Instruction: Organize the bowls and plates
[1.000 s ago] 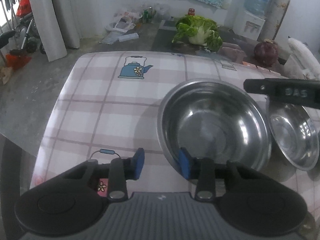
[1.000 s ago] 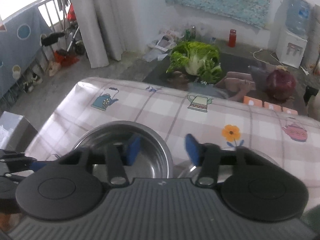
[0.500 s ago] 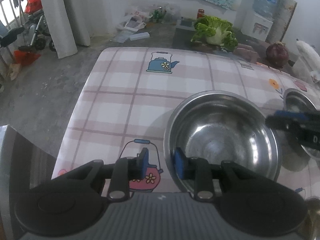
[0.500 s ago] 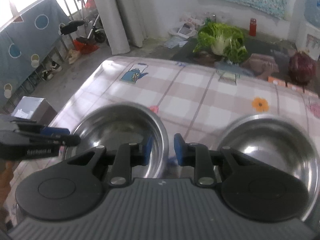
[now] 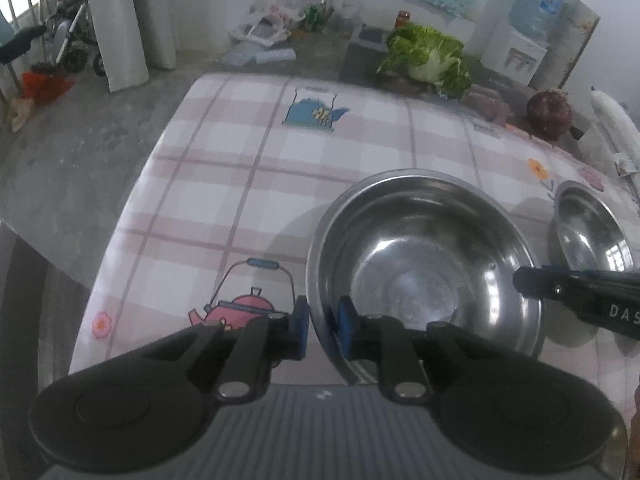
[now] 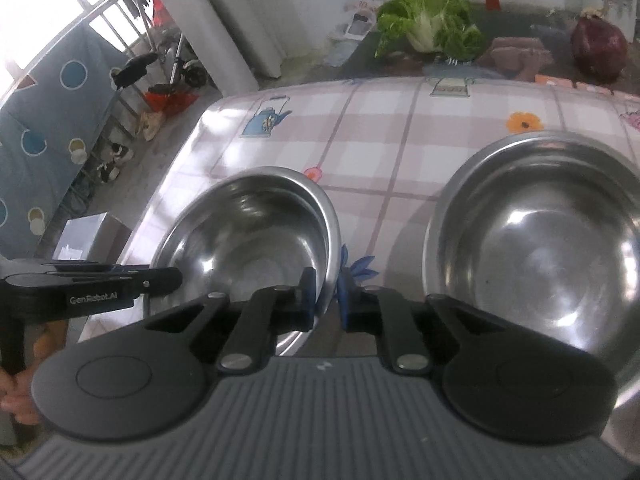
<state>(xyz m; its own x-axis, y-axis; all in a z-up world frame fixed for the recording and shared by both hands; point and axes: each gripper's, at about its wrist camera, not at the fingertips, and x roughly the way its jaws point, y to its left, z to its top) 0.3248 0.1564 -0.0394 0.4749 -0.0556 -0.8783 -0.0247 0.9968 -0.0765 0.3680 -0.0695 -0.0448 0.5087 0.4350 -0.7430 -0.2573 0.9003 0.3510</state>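
Both claws, left [image 5: 319, 326] and right [image 6: 326, 295], have just pinched opposite rims of the steel bowl [image 5: 424, 248] between them.

Grey floor [image 5: 72, 152], white curtain [image 5: 120, 20]

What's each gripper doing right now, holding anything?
Left gripper: closed on the near-left rim of the deep steel bowl.
Right gripper: closed on that same bowl's right rim; the other steel bowl is untouched.
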